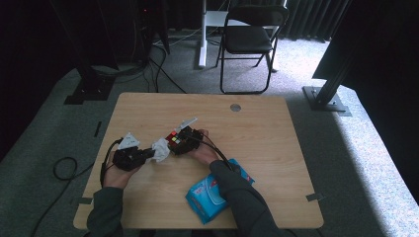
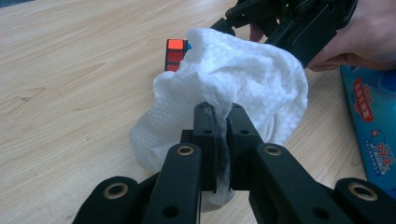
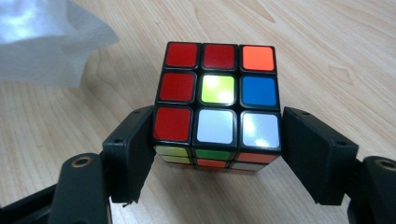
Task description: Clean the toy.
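Cube (image 3: 217,108) sits clamped between the jaws of the right hand-held gripper (image 3: 217,140), one black jaw flat against each side face, the cube's underside close to the table (image 3: 327,51); whether it touches the wood I cannot tell. Its upper face is mostly red along one side, with an orange, a blue, a green and two white squares.

The left hand-held gripper (image 2: 219,116) has its jaws pressed together on a bunched white wipe (image 2: 233,88), which billows out ahead of the tips. Just beyond the wipe, straight along that gripper's line, lies the cube (image 2: 175,53), with the wipe's far edge at or against its near face. In the high view the left gripper (image 1: 143,155) points across toward the right one (image 1: 185,140), with the wipe (image 1: 160,148) between them and the cube (image 1: 174,139) just past it.

So the coming move, as I judge it, turns on this: the cube lies directly ahead of the left gripper, a short push forward, and the right gripper only has to hold it steady or turn a fresh face toward the wipe. A cube has no long axis to line up.

Nearer the person, under the right forearm, lies a blue packet (image 1: 210,195) of wipes on the table; whether it is open I cannot tell.
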A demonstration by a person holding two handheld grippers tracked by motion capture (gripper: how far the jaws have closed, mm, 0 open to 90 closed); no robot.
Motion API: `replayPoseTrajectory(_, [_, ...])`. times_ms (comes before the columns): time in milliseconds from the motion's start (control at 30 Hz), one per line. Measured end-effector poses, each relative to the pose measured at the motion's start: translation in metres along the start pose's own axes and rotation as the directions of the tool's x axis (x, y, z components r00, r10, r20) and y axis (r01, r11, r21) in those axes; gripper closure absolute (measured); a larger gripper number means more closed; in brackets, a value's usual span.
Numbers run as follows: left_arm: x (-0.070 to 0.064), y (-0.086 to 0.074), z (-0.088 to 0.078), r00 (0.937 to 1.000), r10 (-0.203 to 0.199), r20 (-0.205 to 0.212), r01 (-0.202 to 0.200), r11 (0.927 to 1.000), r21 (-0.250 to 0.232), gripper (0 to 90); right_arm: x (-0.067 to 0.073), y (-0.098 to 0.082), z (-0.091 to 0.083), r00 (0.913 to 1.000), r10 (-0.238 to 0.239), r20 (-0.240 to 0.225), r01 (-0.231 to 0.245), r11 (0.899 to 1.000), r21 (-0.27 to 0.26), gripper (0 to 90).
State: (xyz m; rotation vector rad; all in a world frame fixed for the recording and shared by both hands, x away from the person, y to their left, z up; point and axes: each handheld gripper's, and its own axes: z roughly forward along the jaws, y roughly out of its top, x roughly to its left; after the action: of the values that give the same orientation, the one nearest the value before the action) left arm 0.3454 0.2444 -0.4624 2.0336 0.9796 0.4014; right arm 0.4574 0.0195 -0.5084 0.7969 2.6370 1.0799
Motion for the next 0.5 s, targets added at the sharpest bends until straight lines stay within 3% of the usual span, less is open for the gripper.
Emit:
replayPoseTrajectory(233, [0.0005, -0.0003, 0.0004, 1.0, -0.001, 0.001, 0.001, 1.0, 0.001, 85.0, 0.0022, 0.0006, 0.0038, 0.9998, -0.021, 0.008, 0.02, 1.0, 0.012, 25.2])
replayPoseTrajectory(500, [-0.0005, -0.0002, 0.0025, 1.0, 0.002, 0.005, -0.002, 1.0, 0.006, 85.0, 0.0019, 0.0004, 0.0079, 0.9998, -0.017, 0.01, 0.017, 0.999, 0.03, 28.3])
